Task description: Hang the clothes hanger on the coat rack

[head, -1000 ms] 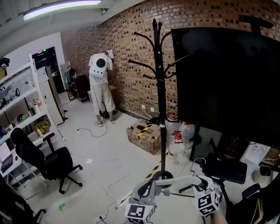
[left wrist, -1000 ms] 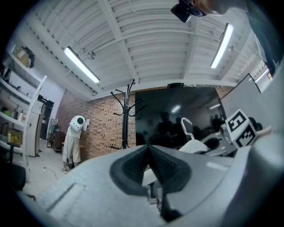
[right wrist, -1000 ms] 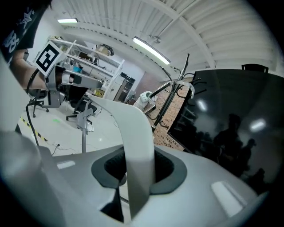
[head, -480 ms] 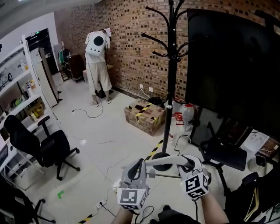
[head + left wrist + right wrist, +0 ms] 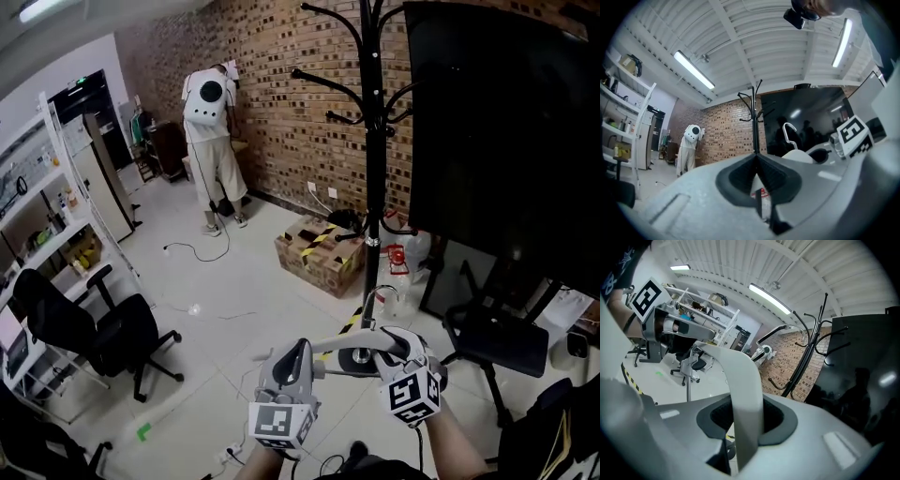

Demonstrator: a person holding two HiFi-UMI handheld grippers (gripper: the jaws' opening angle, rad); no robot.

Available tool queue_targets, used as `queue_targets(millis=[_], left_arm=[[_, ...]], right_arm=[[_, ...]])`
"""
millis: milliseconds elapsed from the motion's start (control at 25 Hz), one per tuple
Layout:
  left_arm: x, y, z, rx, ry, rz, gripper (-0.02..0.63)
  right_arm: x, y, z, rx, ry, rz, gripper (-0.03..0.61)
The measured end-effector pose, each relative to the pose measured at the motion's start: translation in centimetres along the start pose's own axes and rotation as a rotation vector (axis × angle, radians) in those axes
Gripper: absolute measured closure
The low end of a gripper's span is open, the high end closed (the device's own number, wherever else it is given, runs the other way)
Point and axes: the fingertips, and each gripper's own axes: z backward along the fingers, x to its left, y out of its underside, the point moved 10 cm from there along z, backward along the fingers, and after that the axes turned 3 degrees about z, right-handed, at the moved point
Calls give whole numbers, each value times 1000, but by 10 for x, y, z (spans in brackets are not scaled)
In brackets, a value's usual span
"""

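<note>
The black coat rack [image 5: 376,141] stands ahead by the brick wall, its pole running down to a round base [image 5: 354,361]; it also shows in the left gripper view [image 5: 754,117] and the right gripper view [image 5: 806,357]. A white clothes hanger [image 5: 352,345] is held level between both grippers, low in front of the pole, its hook [image 5: 373,298] pointing up. My left gripper [image 5: 298,361] is shut at the hanger's left end, with the hook [image 5: 788,133] showing beyond its jaws. My right gripper [image 5: 405,354] is shut on the hanger's right arm, a white band [image 5: 743,390] crossing its jaws.
A large black screen [image 5: 506,122] stands right of the rack, with a black chair [image 5: 497,339] below it. A taped cardboard box [image 5: 323,251] and water bottles [image 5: 405,255] sit near the base. An office chair [image 5: 89,328] and shelves [image 5: 47,216] are left; a person in white [image 5: 214,131] stands at the back.
Both grippers have carried the hanger forward toward the coat rack. The pole and its base now look nearer, and the hook stands just in front of the pole.
</note>
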Motion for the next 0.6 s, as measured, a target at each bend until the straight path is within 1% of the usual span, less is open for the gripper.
queue_targets(millis=[80, 240, 360, 520, 600], left_arm=[[2, 2, -23, -9, 18, -10, 609], [-3, -15, -58, -18, 27, -11, 609], [-4, -18, -75, -32, 42, -17, 609], [10, -23, -97, -11, 40, -24, 609], [18, -25, -107, -19, 33, -23, 609]], right_arm=[[-14, 3, -13, -3, 4, 1, 463], [-43, 4, -29, -4, 22, -9, 463], [-60, 5, -37, -22, 37, -10, 463], [-79, -3, -50, -31, 74, -13, 465], [-85, -8, -55, -32, 86, -3, 465]])
